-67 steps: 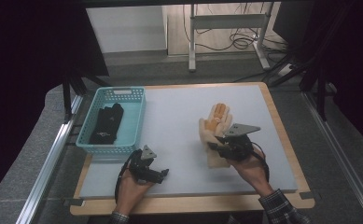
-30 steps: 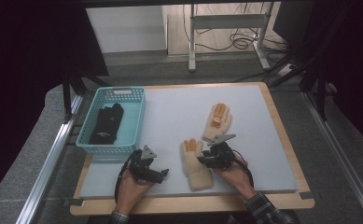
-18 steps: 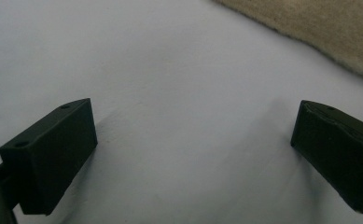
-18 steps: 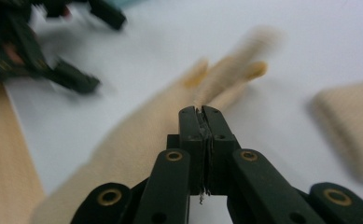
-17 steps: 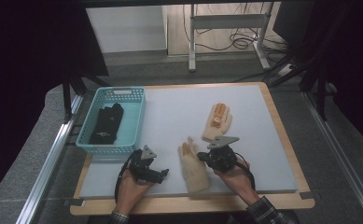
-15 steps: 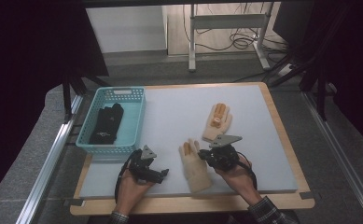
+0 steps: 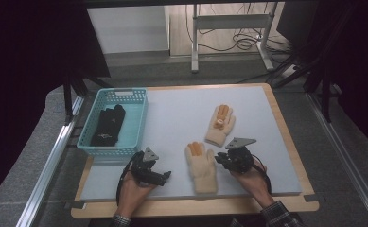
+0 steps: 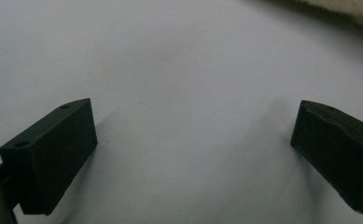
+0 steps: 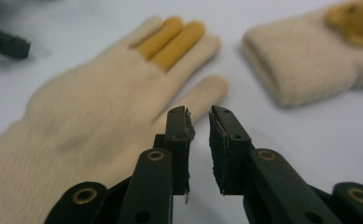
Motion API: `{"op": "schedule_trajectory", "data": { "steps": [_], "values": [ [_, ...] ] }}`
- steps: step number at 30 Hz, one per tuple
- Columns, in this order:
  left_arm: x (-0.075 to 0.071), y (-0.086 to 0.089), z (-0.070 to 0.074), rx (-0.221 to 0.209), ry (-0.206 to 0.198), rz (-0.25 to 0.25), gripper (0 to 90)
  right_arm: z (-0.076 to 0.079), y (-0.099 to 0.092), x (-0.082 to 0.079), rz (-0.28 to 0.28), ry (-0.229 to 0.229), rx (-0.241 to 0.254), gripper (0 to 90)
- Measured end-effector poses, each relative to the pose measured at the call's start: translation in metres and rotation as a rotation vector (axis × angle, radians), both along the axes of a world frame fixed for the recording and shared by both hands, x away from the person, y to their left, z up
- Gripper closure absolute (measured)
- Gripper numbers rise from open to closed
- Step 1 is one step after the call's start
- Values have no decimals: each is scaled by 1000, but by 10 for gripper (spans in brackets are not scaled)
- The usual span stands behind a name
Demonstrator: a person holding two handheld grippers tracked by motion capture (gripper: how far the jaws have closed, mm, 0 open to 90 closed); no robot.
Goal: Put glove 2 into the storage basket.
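Right gripper (image 9: 198,122): jaws nearly closed, narrow gap, nothing between; just been closing. Sits just right of near cream glove (image 7: 201,166), lying flat, palm down, at table's (image 7: 172,118) front centre. Second cream glove (image 7: 220,125) beyond it. Left gripper (image 8: 193,154): jaws wide apart, empty, over bare mat. Black gloves (image 7: 108,125) in teal basket (image 7: 133,124).

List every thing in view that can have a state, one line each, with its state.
Near cream glove: flat on the mat, free of both grippers.
Far cream glove: flat, apart from the near one.
Black glove: lying in the basket.
Basket: upright, at the mat's left.
Left gripper: jaws wide open, nothing between.
Right gripper: jaws nearly shut, nothing between.
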State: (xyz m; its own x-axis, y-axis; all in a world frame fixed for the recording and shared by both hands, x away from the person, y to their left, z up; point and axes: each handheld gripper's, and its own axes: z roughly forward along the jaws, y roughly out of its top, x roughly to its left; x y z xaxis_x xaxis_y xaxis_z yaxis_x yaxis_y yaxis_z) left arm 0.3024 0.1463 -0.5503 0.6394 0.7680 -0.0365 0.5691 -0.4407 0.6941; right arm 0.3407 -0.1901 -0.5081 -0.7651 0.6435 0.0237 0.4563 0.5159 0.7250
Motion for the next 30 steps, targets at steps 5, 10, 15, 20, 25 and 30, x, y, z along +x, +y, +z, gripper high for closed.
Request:
{"op": "schedule_trajectory", "data": {
  "steps": [5, 10, 15, 20, 25, 30],
  "values": [
    [0, 0, 0, 3, -3, -3, 7, -18, 0, -10, 30, 42, -6, 763],
    [0, 0, 0, 4, -2, -4, 7, -20, 11, -20, 73, 56, 22, 763],
    [0, 0, 0, 3, -3, -4, 7, -17, 22, -25, 115, 44, 15, 744],
    [0, 0, 0, 3, -1, -3, 7, -4, 8, -8, 43, -5, 31, 658],
    [0, 0, 0, 1, -1, -1, 7, 2, -8, 26, -49, -56, 31, 572],
    [0, 0, 0, 1, -1, -2, 7, 6, -17, 67, -125, -63, 47, 491]
  ]
}}
